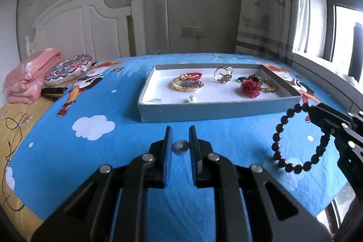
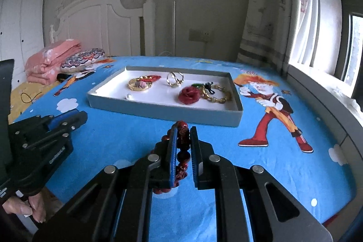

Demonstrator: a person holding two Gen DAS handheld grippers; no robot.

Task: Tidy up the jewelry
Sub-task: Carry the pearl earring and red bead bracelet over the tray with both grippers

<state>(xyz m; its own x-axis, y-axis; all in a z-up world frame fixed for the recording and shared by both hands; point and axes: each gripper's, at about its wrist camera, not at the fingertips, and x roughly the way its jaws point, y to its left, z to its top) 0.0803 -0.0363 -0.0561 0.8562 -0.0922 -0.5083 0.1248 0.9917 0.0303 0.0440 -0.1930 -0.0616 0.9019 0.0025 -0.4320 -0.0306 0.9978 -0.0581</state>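
A grey jewelry tray [image 1: 204, 109] [image 2: 163, 111] with a white floor lies on the blue bed sheet. It holds a gold bangle [image 1: 185, 85], rings [image 1: 223, 74], a red rose brooch [image 1: 249, 88], a gold chain [image 1: 270, 87] and a pearl [image 1: 191, 99]. My left gripper [image 1: 180, 146] is shut on a small silver bead [image 1: 180, 147], in front of the tray. My right gripper [image 2: 183, 149] is shut on a dark red bead bracelet [image 2: 182, 151] [image 1: 295, 142], which hangs above the sheet right of the left gripper.
A folded pink blanket [image 1: 29, 74] and a patterned pillow [image 1: 68, 69] lie at the far left. A white headboard [image 1: 90, 22] stands behind. A window ledge [image 2: 322, 92] and a curtain [image 2: 267, 10] run along the right side. The sheet drops off at the near edge.
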